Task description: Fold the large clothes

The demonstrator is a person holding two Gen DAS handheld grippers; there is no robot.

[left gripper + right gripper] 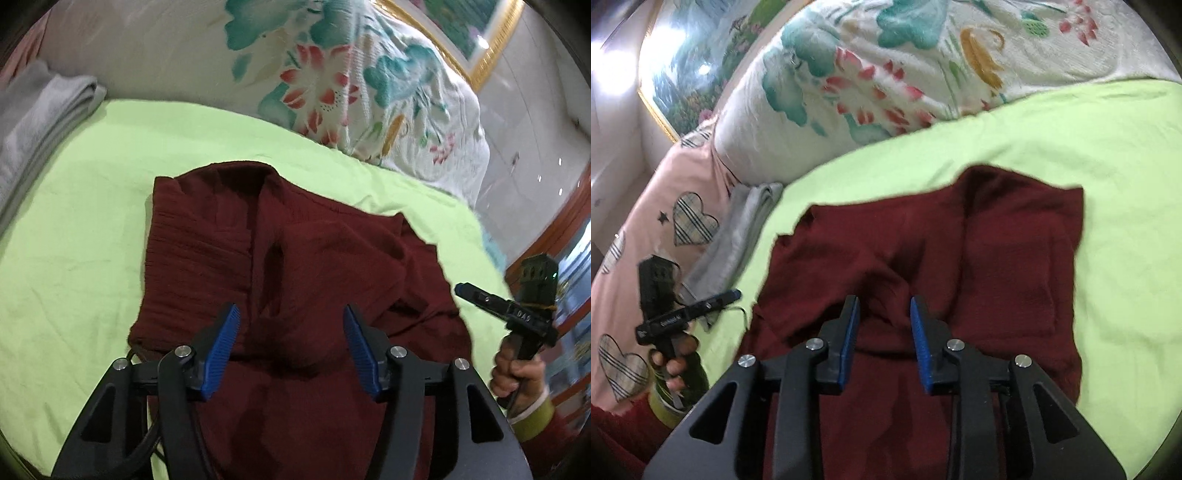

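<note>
Though partly folded on the green sheet (74,258), the maroon garment (207,251) looks soft, limp, light; best pinched at hem corners. Left gripper (291,350) and right gripper (884,343): jaws apart, empty, above it.

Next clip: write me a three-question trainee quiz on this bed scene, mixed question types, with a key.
1. True or false: the left gripper is clamped on the dark red knitted garment.
2. What lies beside the folded grey cloth, away from the garment? A) pink bedding with plaid hearts B) a wooden chair C) a laundry basket
3. Fill in: the garment lies on a light ____ bedsheet.

Key: 1 false, both it and the right gripper hover open above the garment; 2 A; 3 green.
</note>
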